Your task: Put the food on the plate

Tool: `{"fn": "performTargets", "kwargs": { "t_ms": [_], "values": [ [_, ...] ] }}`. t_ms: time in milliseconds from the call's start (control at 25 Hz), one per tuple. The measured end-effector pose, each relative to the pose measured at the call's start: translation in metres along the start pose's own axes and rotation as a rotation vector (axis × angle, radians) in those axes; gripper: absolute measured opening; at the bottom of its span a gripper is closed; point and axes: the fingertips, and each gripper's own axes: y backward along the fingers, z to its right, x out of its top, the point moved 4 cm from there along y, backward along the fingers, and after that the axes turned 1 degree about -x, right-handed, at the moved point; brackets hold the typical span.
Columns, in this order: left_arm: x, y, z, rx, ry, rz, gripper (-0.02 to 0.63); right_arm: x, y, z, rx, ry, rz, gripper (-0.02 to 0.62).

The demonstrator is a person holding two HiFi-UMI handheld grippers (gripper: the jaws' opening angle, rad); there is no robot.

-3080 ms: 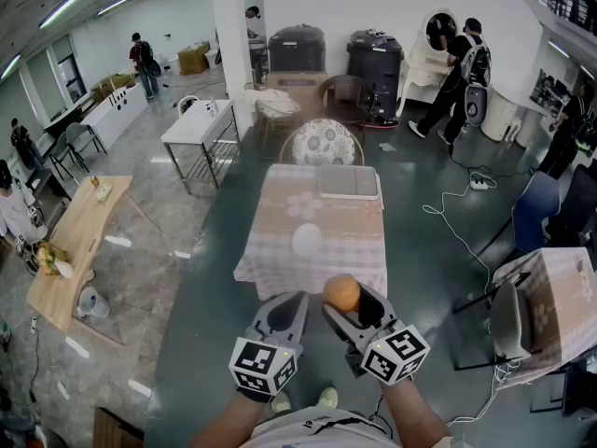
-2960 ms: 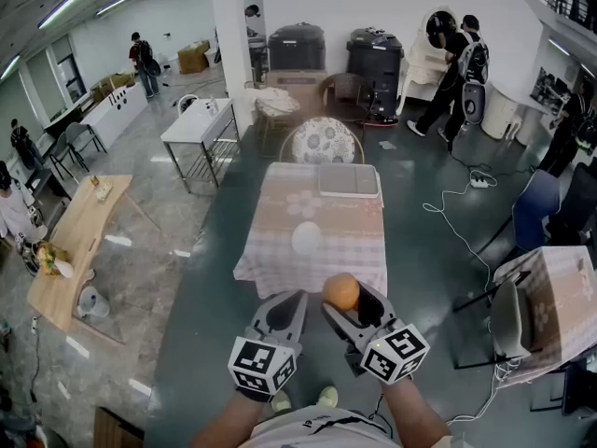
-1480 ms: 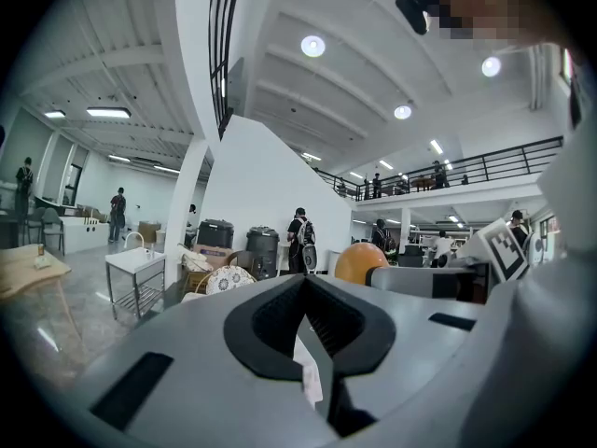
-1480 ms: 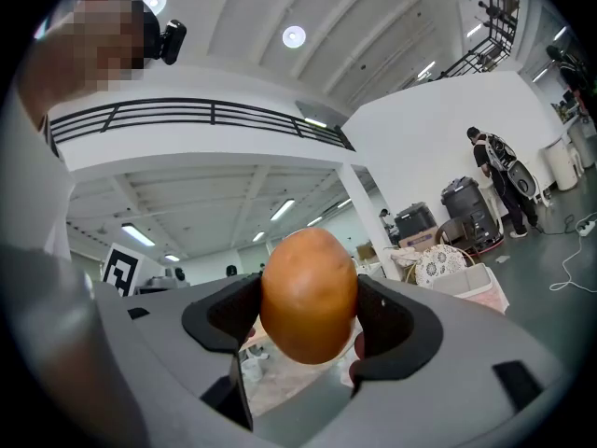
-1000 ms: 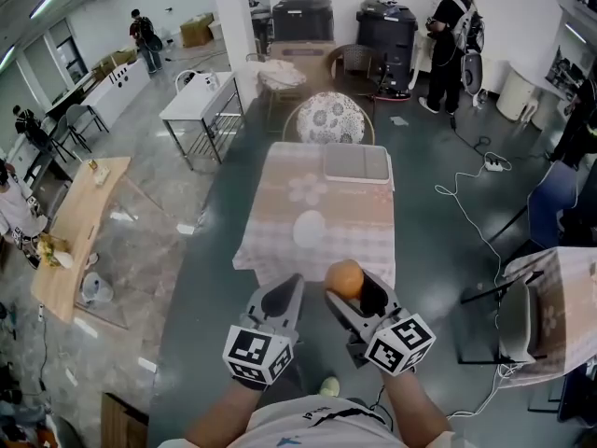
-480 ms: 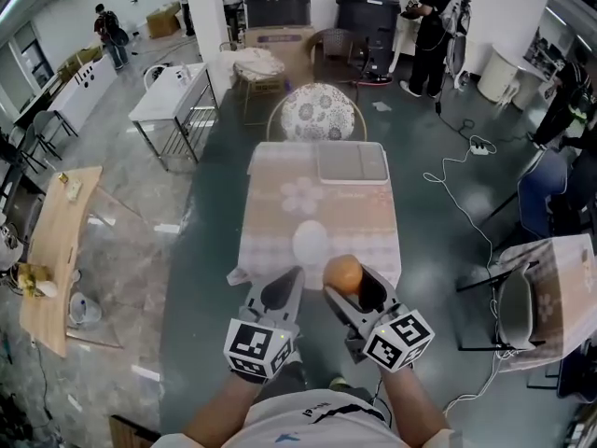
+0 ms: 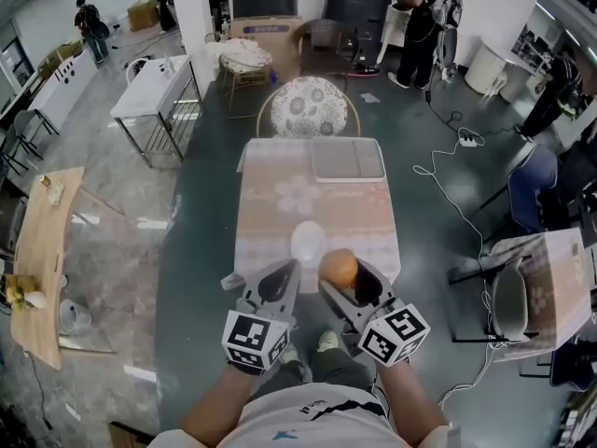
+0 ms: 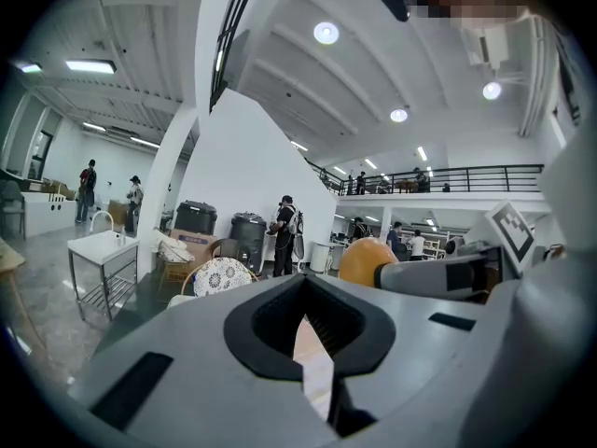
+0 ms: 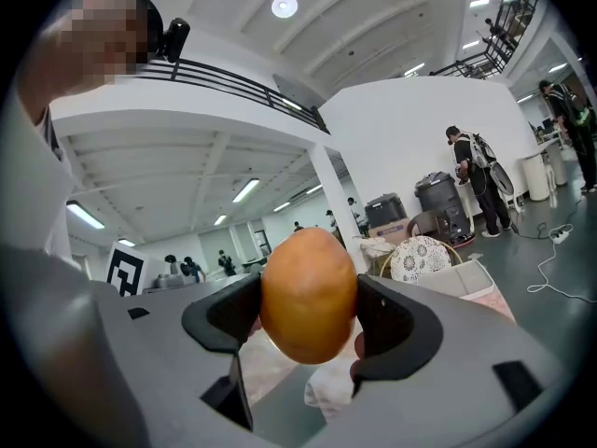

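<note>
My right gripper (image 7: pixel 341 274) is shut on an orange-brown oval piece of food (image 7: pixel 340 267), held in the air just short of the near edge of a pink checked table (image 7: pixel 280 215). A white plate (image 7: pixel 307 241) lies on the near half of that table, just beyond and left of the food. In the right gripper view the food (image 9: pixel 309 292) fills the gap between the jaws of that gripper (image 9: pixel 309 323). My left gripper (image 7: pixel 279 279) hangs beside it, shut and empty; in its own view the jaws (image 8: pixel 306 317) meet with only a thin slit.
A grey tray (image 7: pixel 347 160) sits on the table's far end, with a round patterned chair (image 7: pixel 308 107) behind it. A chair and a second clothed table (image 7: pixel 541 283) stand to the right, a metal table (image 7: pixel 149 96) at back left. Cables (image 7: pixel 446 171) lie on the floor.
The view has advanced toward the table, which now lies nearer, with its near edge and the plate close to the grippers. Both grippers keep their pose, the food still held.
</note>
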Motion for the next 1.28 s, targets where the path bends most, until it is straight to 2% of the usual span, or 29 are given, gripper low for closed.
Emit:
{"fn": "performTargets", "kwargs": {
  "t_ms": [560, 920, 1120, 1280],
  "values": [
    [-0.012, -0.054, -0.03, 0.029, 0.004, -0.026, 0.008, -0.008, -0.053, 0.052, 0.038, 0.001, -0.066, 0.302],
    [-0.025, -0.115, -0.056, 0.077, 0.019, -0.058, 0.008, -0.022, -0.103, 0.11, 0.09, 0.069, -0.178, 0.302],
    [-0.032, -0.137, -0.074, 0.128, 0.021, -0.088, 0.007, -0.039, -0.128, 0.139, 0.124, 0.103, -0.245, 0.302],
    [-0.04, -0.15, -0.083, 0.138, 0.025, -0.101, 0.008, -0.057, -0.14, 0.155, 0.14, 0.113, -0.298, 0.302]
  ]
}}
